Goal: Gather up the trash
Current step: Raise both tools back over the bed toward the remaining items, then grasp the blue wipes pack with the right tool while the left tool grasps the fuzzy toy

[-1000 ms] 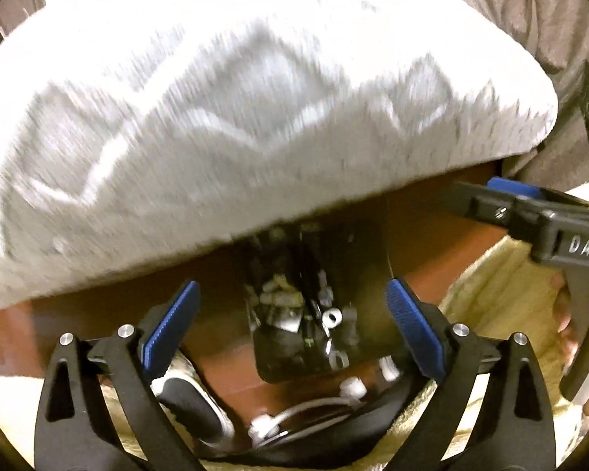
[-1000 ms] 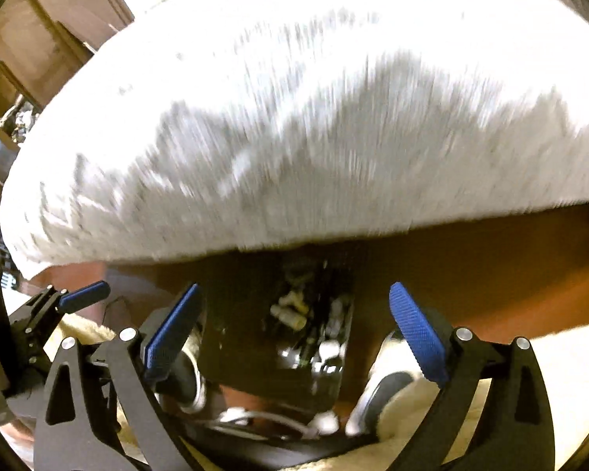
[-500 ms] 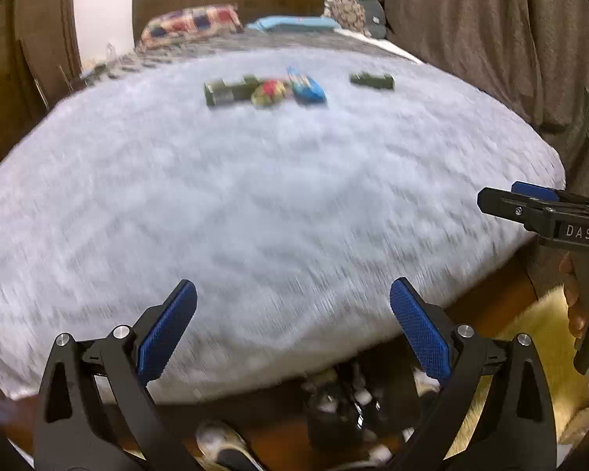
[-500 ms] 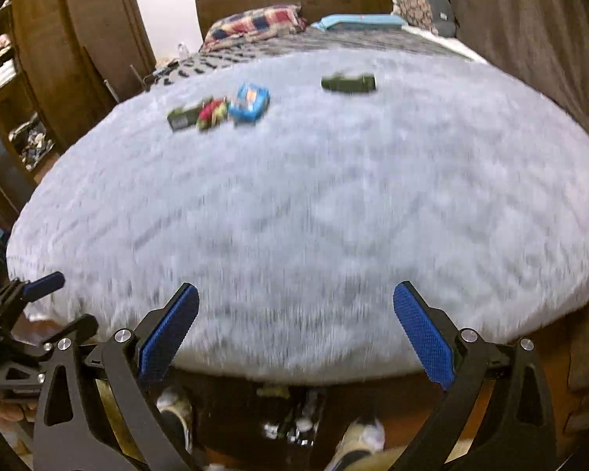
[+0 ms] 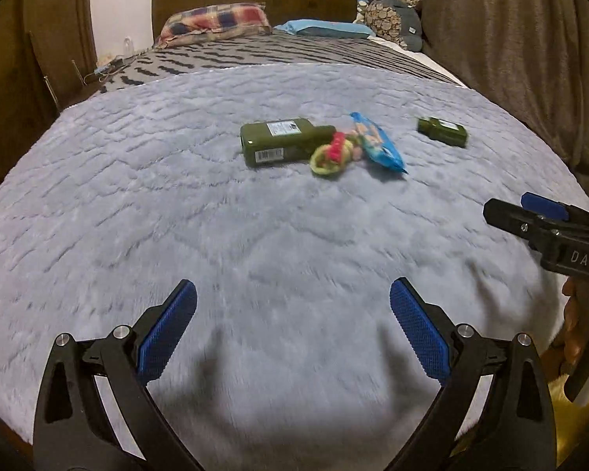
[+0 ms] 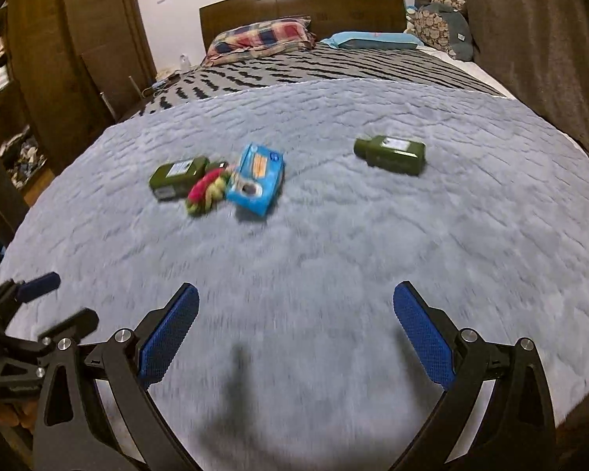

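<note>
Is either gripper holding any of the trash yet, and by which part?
Nothing is held. The left gripper and right gripper are both open and empty above the blanket.

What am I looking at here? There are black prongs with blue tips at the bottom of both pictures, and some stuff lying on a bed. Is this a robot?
No robot: a person holds a two-finger tool in each hand, each carrying a wide-angle camera that looks out along its fingers. One picture comes from the left gripper, the other from the right gripper. Both are open and hold nothing.

On the fluffy grey blanket lie a large dark green bottle, a pink and yellow fabric ring and a blue plastic packet, bunched together. A small dark green bottle lies apart. The job is to collect trash; nothing is picked up yet.
</note>
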